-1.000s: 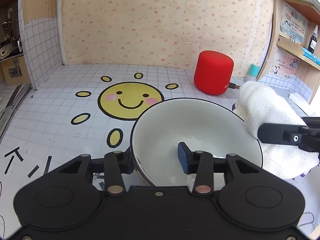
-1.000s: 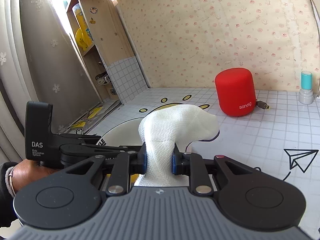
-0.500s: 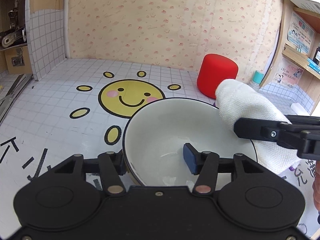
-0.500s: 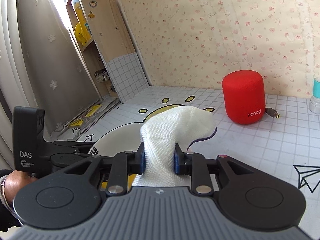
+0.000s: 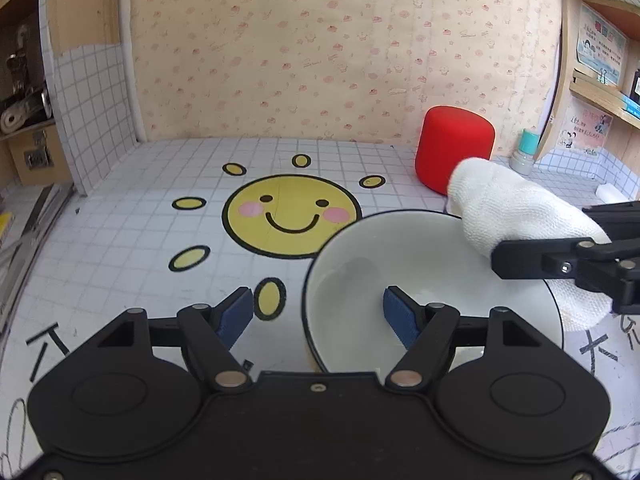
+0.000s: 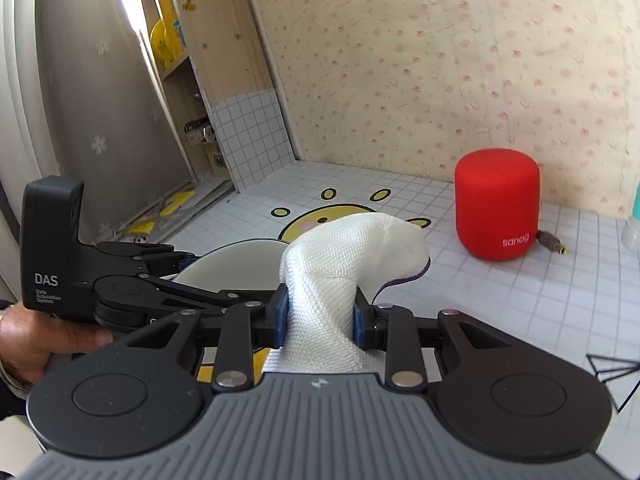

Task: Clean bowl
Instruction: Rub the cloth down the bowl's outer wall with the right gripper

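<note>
Two hand-held grippers: left hand-held gripper (image 5: 318,308) has just been opening, astride white glazed ceramic bowl (image 5: 432,280) rim lower right, unpinched; right hand-held gripper (image 6: 320,316) clamps soft white woven cloth (image 6: 344,264); bowl looks rigid, slippery, breakable, so grip its rim.

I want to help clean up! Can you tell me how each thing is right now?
bowl: upright on the table, empty, its rim between the spread fingers, not gripped.
left gripper: open, has just been opening.
right gripper: shut on the cloth.
cloth: bunched, held beside the bowl's rim.
red speaker: upright, cable plugged in.
</note>
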Motion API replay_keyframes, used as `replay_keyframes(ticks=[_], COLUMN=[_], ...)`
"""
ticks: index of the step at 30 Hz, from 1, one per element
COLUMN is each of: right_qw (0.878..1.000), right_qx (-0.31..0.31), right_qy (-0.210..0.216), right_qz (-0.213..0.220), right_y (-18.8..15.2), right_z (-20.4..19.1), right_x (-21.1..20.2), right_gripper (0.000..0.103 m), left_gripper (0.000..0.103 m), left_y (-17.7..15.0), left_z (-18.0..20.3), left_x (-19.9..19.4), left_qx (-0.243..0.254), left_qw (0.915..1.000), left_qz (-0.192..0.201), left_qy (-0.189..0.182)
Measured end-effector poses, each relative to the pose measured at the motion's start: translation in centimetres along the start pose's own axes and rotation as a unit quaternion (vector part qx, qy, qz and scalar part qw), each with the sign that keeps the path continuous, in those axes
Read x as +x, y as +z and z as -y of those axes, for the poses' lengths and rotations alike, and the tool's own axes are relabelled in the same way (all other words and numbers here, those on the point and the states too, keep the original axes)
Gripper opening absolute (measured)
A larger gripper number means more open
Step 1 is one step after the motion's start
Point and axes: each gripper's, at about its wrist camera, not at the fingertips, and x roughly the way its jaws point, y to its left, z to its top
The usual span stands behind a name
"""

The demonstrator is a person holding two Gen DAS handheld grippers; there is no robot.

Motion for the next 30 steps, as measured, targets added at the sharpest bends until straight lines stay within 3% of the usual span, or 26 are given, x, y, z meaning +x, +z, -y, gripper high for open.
replay_keyframes(ticks=[17, 30], right_qw=[0.997, 0.999], right_qx=[-0.048, 0.026], right_qy=[0.044, 0.042], right_qz=[-0.034, 0.022], right_y=[3.3, 2.8], right_z=[-0.1, 1.6], right_x=[4.5, 2.9], right_gripper=[0.034, 0.033], left_gripper=[0.073, 0.073], left_y=[-0.5, -1.5], left_z=[0.0, -0.3], left_x=[-0.7, -1.8], left_qx=[-0.046, -0.071], left_qw=[0.9989, 0.9974], left_qz=[-0.001, 0.008], left_qy=[0.000, 0.012])
